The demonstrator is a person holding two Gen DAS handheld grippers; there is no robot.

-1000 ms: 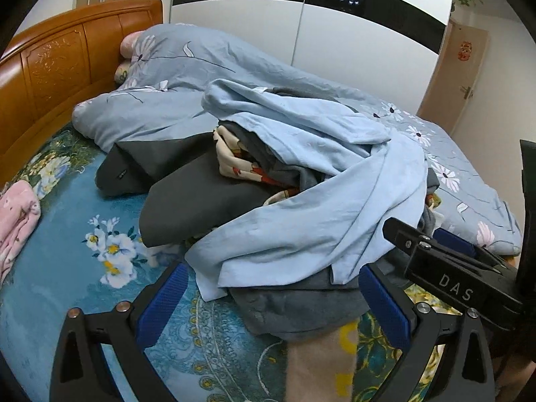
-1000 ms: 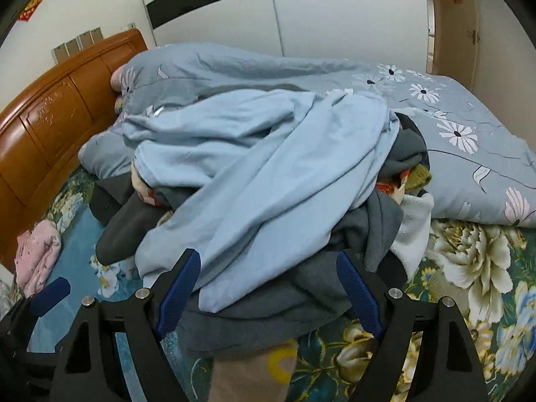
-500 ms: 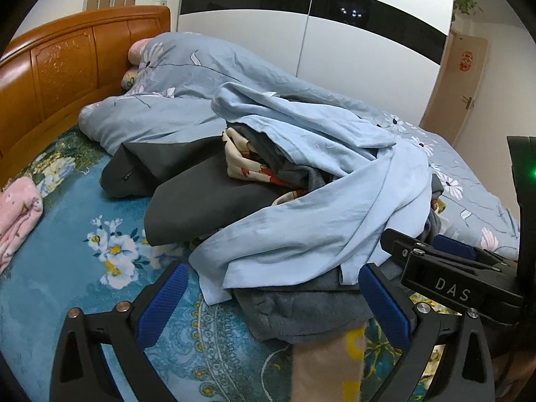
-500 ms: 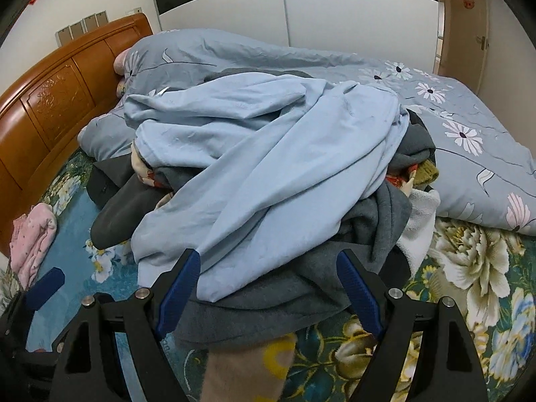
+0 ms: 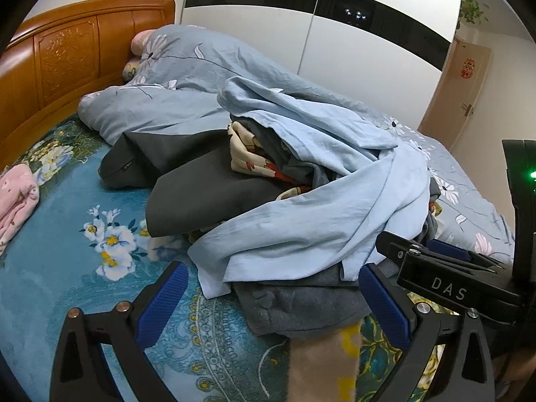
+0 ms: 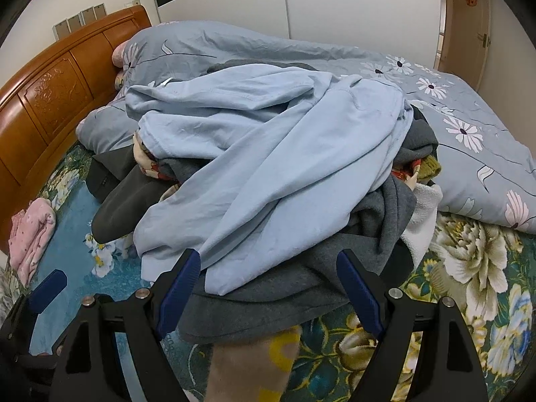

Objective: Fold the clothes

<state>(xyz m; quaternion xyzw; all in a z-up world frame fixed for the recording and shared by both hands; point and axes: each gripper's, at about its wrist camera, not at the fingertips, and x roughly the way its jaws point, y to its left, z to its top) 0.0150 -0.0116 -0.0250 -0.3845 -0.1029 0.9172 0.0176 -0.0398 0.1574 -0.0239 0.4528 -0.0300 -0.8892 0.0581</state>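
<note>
Mostly, light blue garment (image 6: 268,154) hides the clothes pile (image 6: 385,207) beneath.

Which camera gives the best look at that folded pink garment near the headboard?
The right wrist view: the pink garment shows whole on the blue sheet. In the left wrist view the pink garment is cut off at the frame's left edge.

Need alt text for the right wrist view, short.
Open right claw hovers at the near edge of a clothes pile on a floral bed sheet, light blue garment on top. Grey-blue duvet and wooden headboard lie behind.
</note>
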